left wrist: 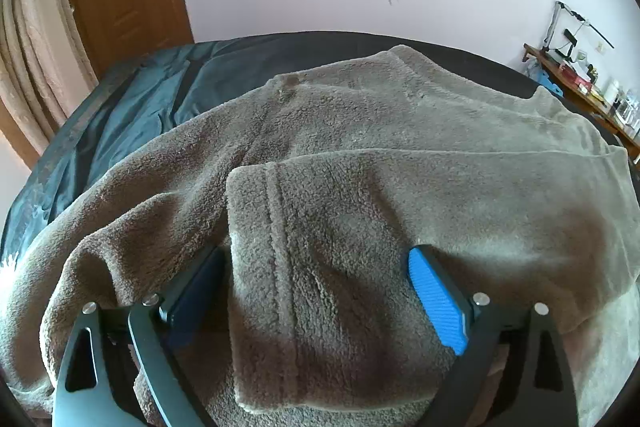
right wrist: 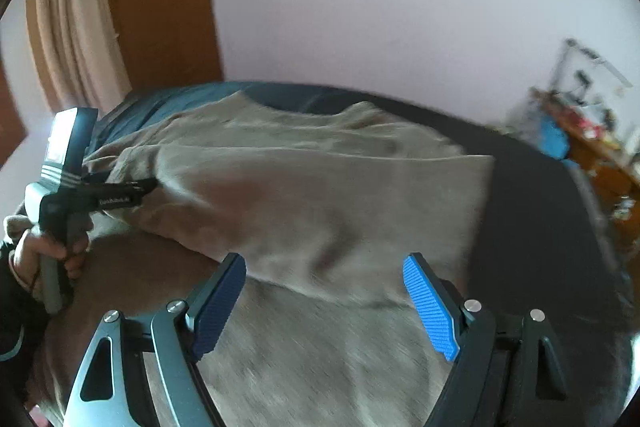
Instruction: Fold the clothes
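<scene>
Both hand-held grippers pitch down toward the bed [left wrist: 132,99]. Left hand-held gripper [left wrist: 316,291]: jaws wide apart, straddling a folded flap of the fleece [left wrist: 360,131], pads not pressing it. The flap's hemmed edge runs 12-to-6 just inside the left pad.

Right hand-held gripper [right wrist: 324,299]: jaws apart, nothing clamped; fleece below and ahead of it, view motion-blurred. In the right wrist view we see the left hand [right wrist: 44,251] at 9 o'clock, fist wrapped on the gripper handle, dark sleeve at the wrist, that gripper's fingers reaching toward 3 o'clock onto the fleece.

Count: two hand-held grippers, one hand visible, one grey fleece garment, one bed.

Fleece lies spread over the dark bed cover, filling the middle of both views, directly under and at 12 o'clock from each gripper. Bare cover shows at 10 o'clock in the left view, 3 o'clock in the right. Cluttered shelf [left wrist: 580,83] at 2 o'clock.
</scene>
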### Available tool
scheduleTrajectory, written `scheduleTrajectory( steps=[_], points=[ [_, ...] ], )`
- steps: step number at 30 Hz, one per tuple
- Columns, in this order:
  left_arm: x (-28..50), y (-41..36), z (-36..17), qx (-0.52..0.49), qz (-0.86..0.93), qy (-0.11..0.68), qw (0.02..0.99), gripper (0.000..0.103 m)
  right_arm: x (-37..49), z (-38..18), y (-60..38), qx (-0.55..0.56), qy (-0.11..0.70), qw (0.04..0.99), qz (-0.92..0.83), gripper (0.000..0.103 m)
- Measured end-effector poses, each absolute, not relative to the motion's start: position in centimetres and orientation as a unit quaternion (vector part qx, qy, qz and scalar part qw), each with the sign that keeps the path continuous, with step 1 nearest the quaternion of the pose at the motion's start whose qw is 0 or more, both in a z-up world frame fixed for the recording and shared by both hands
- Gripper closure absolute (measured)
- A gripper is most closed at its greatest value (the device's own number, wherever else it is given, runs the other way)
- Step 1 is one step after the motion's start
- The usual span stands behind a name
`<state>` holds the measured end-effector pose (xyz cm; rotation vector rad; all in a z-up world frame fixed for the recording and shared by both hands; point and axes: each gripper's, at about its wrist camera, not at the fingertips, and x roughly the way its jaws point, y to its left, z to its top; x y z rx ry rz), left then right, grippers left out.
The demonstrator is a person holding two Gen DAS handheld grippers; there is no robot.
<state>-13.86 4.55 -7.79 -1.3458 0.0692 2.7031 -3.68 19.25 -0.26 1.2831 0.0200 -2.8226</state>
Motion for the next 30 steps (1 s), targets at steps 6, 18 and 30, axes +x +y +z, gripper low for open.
scheduleTrajectory(
  steps=[6, 18, 30],
  points=[
    [-14.0, 4.5, -7.9, -0.445, 0.893, 0.018, 0.066, 0.006, -7.3, -6.3, 21.6, 0.476, 0.007, -0.012, -0.879, 0.020],
    [-14.3, 4.7, -8.1, -0.448, 0.891, 0.023, 0.068, 0.003, -6.4, -6.6, 23.4, 0.487, 0.033, 0.003, -0.873, 0.018],
    [-14.5, 4.8, -8.1, -0.448, 0.891, 0.022, 0.068, 0.002, -13.1, -3.1, 22.7, 0.461, 0.010, -0.019, -0.887, 0.018]
  ],
)
